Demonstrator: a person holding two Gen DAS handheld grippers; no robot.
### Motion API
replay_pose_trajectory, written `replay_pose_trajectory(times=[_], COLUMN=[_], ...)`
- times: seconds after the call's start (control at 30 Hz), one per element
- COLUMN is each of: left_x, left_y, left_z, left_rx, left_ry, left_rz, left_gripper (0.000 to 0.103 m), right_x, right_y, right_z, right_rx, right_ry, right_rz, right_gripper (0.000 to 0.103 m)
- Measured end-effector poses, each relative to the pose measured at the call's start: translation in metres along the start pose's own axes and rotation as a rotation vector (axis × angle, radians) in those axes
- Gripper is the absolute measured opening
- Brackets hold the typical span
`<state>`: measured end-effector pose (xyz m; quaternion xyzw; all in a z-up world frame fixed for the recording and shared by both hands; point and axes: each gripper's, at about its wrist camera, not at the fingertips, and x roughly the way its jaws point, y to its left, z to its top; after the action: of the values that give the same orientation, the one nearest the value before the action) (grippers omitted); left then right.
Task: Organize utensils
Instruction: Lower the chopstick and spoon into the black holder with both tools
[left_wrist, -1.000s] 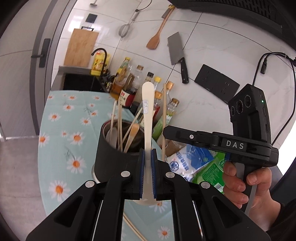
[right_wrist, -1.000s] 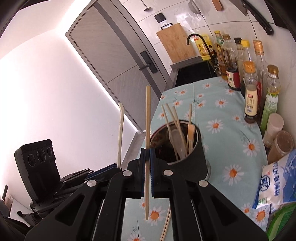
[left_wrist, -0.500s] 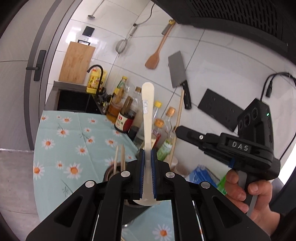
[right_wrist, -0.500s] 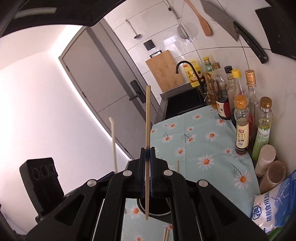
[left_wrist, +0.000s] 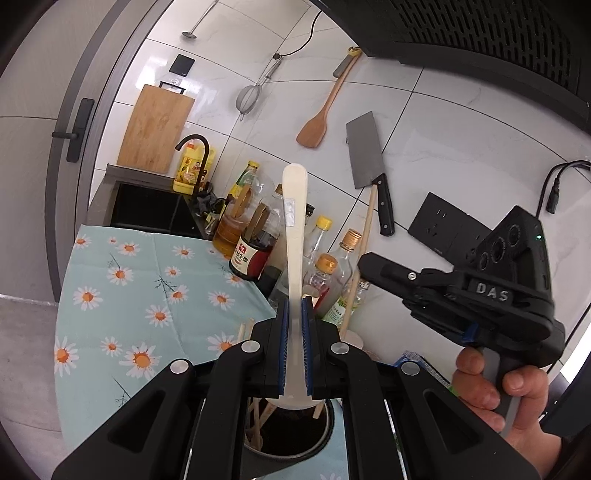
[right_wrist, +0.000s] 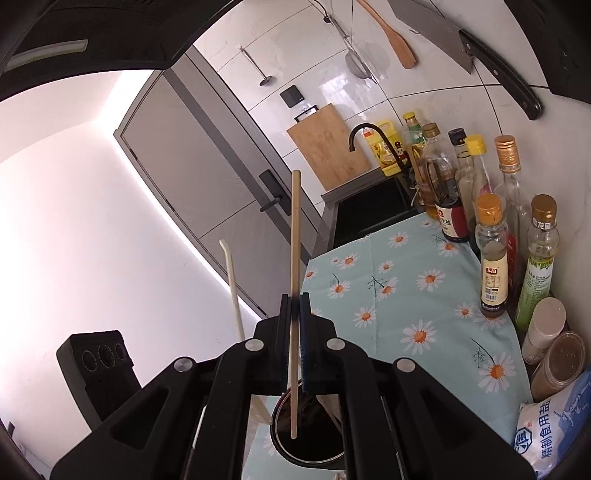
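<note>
My left gripper (left_wrist: 294, 347) is shut on a white plastic spoon (left_wrist: 294, 236), handle pointing up, bowl end just above the dark utensil cup (left_wrist: 295, 448) that holds several wooden chopsticks. My right gripper (right_wrist: 295, 343) is shut on a single wooden chopstick (right_wrist: 294, 258), held upright with its lower tip over the mouth of the same cup (right_wrist: 314, 454). The right gripper also shows in the left wrist view (left_wrist: 373, 264), with the chopstick (left_wrist: 360, 258) in it. The white spoon shows in the right wrist view (right_wrist: 232, 291).
A daisy-print tablecloth (left_wrist: 140, 295) covers the counter. Sauce and oil bottles (right_wrist: 491, 240) line the wall. A salt bag (right_wrist: 554, 432) and small jars (right_wrist: 546, 325) sit at right. A sink (left_wrist: 151, 210), cutting board, cleaver (left_wrist: 365, 158) and wooden spatula are behind.
Both grippers have risen and tilted up above the cup, carrying the spoon and the chopstick; the cup has dropped to the bottom of both views.
</note>
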<state>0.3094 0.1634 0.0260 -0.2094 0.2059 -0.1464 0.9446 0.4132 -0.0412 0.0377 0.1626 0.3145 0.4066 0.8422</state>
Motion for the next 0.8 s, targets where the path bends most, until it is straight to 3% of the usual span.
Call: replay_pose_trajectory(times=[0.3, 0.8], left_x=[0.013, 0.014], left_y=[0.008, 0.013], left_z=[-0.016, -0.041], left_rx=[-0.016, -0.029], left_ry=[0.022, 0.07], left_rz=[0.003, 0.017], left_gripper=[0.006, 0.006], right_x=[0.008, 0.018], right_y=[-0.003, -0.009], right_z=[-0.015, -0.04], right_rx=[-0.061, -0.054], right_ry=[-0.021, 0.031], right_rz=[-0.064, -0.077], right_gripper=[0.006, 0.006])
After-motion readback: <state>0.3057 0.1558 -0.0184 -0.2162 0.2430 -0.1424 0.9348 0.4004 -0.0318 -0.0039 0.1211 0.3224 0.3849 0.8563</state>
